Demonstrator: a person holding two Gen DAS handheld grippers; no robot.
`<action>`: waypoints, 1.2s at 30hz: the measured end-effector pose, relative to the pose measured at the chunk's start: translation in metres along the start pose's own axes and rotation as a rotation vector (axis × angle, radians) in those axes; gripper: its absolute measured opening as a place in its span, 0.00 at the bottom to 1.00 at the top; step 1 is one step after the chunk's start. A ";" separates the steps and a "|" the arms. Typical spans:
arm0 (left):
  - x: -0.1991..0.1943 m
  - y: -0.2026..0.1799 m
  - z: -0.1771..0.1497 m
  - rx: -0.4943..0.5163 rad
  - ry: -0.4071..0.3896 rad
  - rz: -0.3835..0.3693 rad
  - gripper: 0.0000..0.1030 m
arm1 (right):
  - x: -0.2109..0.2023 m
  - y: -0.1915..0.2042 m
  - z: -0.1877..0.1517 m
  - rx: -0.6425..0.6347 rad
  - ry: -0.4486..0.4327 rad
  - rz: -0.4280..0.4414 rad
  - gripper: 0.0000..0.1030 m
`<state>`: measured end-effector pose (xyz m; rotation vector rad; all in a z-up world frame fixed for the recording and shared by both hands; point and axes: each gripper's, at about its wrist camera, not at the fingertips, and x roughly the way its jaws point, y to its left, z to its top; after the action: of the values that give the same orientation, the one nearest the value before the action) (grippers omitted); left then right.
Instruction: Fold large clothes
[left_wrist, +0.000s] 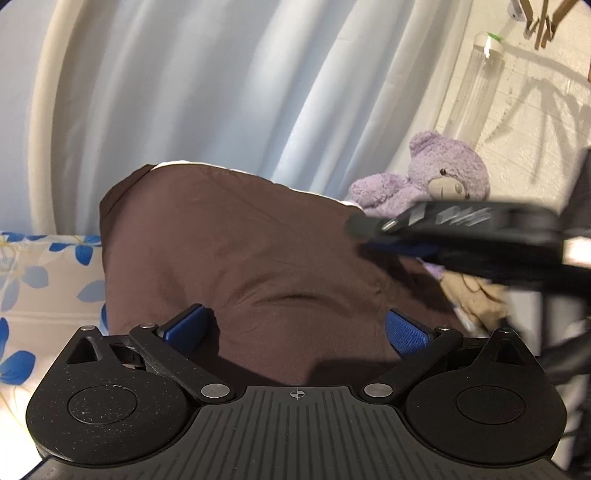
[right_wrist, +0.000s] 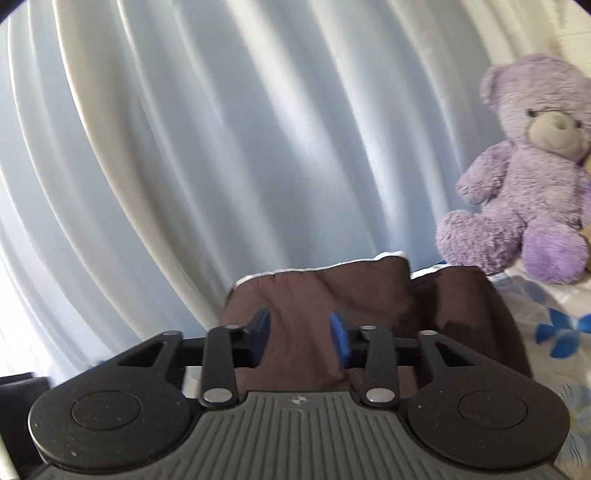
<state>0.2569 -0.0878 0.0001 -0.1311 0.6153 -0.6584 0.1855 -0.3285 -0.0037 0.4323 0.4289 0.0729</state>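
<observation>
Brown garment (left_wrist: 240, 258) sits on your floral bedsheet (left_wrist: 33, 280), white curtain (right_wrist: 221, 147) and purple teddy (right_wrist: 532, 166) behind; both tongs (left_wrist: 295, 332) (right_wrist: 300, 338) apart.

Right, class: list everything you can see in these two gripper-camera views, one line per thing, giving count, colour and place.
Garment: one, dark brown, lying on the bed ahead of both grippers.
Bedsheet: one, pale with blue flowers, under the garment.
Curtain: one, pale blue-white, hanging behind the bed.
Teddy bear: one, purple, sitting at the right beyond the garment.
Clear cylinder: one, transparent, against the cream wall at upper right.
Left gripper: one, black with blue pads, jaws wide apart over the garment.
Right gripper: one, black with blue pads, jaws apart over the garment.
</observation>
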 end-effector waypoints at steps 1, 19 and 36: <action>-0.004 0.004 0.002 -0.021 -0.002 -0.008 1.00 | 0.017 0.000 0.000 -0.020 0.028 -0.026 0.24; 0.099 0.009 0.034 -0.037 -0.014 0.360 1.00 | 0.067 -0.060 -0.051 0.075 -0.003 -0.170 0.00; 0.101 0.014 0.042 -0.036 0.036 0.371 1.00 | 0.087 -0.031 0.012 0.042 0.089 -0.215 0.15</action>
<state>0.3507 -0.1413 -0.0196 -0.0368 0.6651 -0.2917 0.2683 -0.3470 -0.0405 0.4228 0.5626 -0.1261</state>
